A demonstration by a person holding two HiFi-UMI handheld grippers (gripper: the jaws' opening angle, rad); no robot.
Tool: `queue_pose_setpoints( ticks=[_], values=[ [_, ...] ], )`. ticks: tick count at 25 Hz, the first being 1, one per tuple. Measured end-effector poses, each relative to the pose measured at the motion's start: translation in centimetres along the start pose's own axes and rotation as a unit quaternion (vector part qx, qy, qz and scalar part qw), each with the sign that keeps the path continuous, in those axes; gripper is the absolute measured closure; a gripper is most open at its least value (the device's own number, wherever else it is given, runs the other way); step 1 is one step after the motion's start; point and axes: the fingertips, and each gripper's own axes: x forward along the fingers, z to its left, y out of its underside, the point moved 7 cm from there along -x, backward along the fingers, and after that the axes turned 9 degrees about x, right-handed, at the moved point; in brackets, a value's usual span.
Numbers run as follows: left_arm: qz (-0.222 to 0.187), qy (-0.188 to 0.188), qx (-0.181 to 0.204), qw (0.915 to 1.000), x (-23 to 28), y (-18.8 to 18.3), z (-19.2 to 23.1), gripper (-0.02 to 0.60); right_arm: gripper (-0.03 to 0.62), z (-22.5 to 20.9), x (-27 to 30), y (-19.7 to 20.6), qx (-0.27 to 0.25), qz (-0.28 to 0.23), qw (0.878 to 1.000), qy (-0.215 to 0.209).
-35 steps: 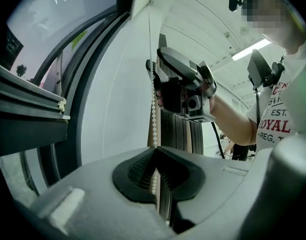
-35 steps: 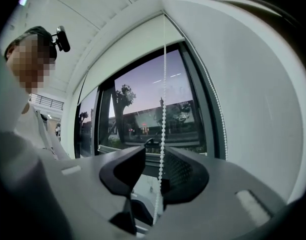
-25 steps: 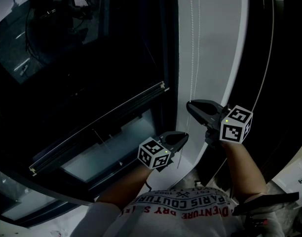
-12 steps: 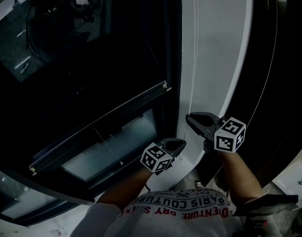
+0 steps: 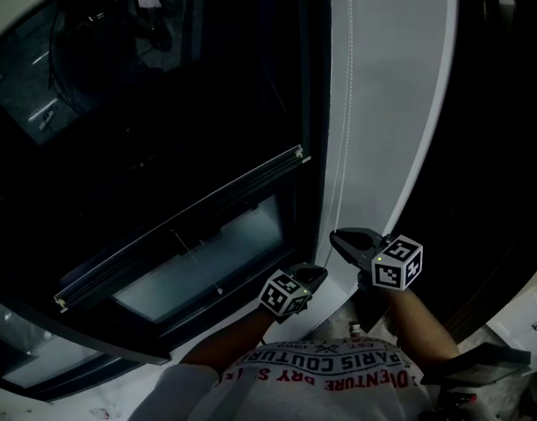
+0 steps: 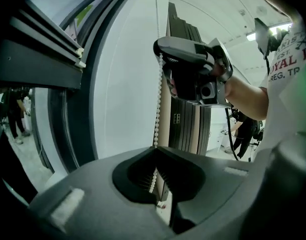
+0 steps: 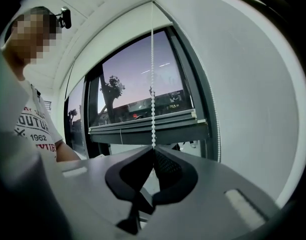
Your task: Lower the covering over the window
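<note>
The left gripper is pressed together on the white bead chain. The right gripper pinches the chain higher up, its jaws also closed on the beads. Compared with a second ago, both grippers sit lower along the white wall strip in the head view. The blind's bottom rail hangs partway down the dark window.

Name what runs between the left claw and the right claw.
White bead chain, strung from left claw up to right claw, in the left gripper view.
</note>
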Motion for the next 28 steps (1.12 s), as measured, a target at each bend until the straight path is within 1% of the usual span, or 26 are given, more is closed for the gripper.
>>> queue_pose_setpoints(
  ticks=[4,7,10,12,15,18,20,24,28],
  values=[
    [0.023,-0.002,-0.003,0.9997,-0.2,1.7,0.2,0.572,0.585,0.0,0.6,1.6,-0.006,0.015,1.000,0.009],
    [0.016,-0.010,-0.002,0.9998,-0.5,2.1,0.4,0.569,0.585,0.0,0.5,2.1,0.009,0.000,1.000,0.009],
    [0.027,-0.008,0.001,0.9996,-0.5,2.0,0.5,0.568,0.585,-0.2,0.3,2.2,0.010,-0.008,1.000,0.015],
    [0.027,-0.002,0.001,0.9996,-0.5,1.6,0.3,0.538,0.585,-0.3,0.0,2.2,0.011,-0.010,1.000,0.020],
    [0.007,0.009,-0.002,0.9999,-1.0,0.4,-0.2,0.517,0.586,-0.6,-0.5,2.2,0.012,-0.018,0.999,0.028],
    [-0.020,0.017,-0.011,0.9996,-2.1,-1.5,-0.5,0.489,0.585,-0.8,-0.8,2.1,0.010,-0.024,0.999,0.036],
    [-0.039,0.021,-0.010,0.9990,-3.1,-3.1,-0.4,0.482,0.585,-0.7,-1.0,2.2,0.011,-0.025,0.999,0.040],
    [-0.085,0.023,0.002,0.9961,-5.3,-7.2,0.2,0.471,0.585,-0.5,-1.4,2.5,0.016,-0.028,0.999,0.042],
    [-0.137,0.025,0.016,0.9902,-7.8,-12.5,1.1,0.471,0.585,0.0,-1.9,2.4,0.021,-0.033,0.998,0.039]
  ],
)
